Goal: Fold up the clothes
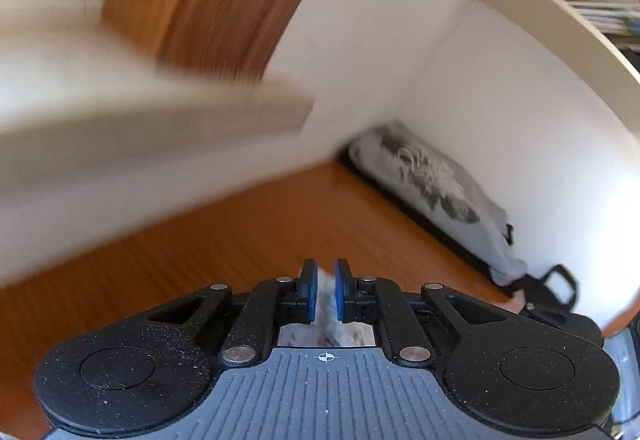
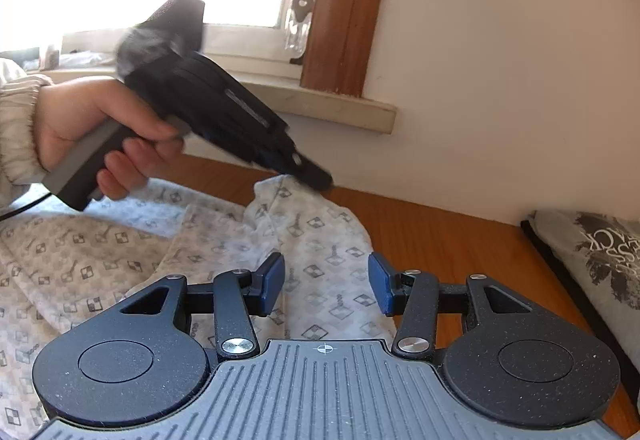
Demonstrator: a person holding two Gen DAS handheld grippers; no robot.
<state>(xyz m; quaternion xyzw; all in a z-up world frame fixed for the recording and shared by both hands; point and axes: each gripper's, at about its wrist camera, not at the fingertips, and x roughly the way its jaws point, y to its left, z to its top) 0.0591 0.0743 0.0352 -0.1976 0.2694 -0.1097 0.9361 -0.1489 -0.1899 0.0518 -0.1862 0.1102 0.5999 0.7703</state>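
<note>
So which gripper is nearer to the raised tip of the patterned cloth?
Left. The left gripper pinches the cloth at that tip. The right gripper hangs open above the cloth's lower part.

The garment [image 2: 120, 240] lies spread on the table [image 2: 440, 240], its raised corner between the left gripper [image 2: 316, 176] pads. The right gripper [image 2: 326, 282] hangs over the garment's near right edge. Folded clothes [image 2: 600, 252] sit right, against the wall [image 2: 500, 80]; windowsill [image 2: 320, 104] behind.

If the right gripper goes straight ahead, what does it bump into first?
Probably the patterned cloth. The right gripper is open and tilts down over it, so the cloth lies in its path before the wooden table and the white wall behind. Depth is hard to judge.
</note>
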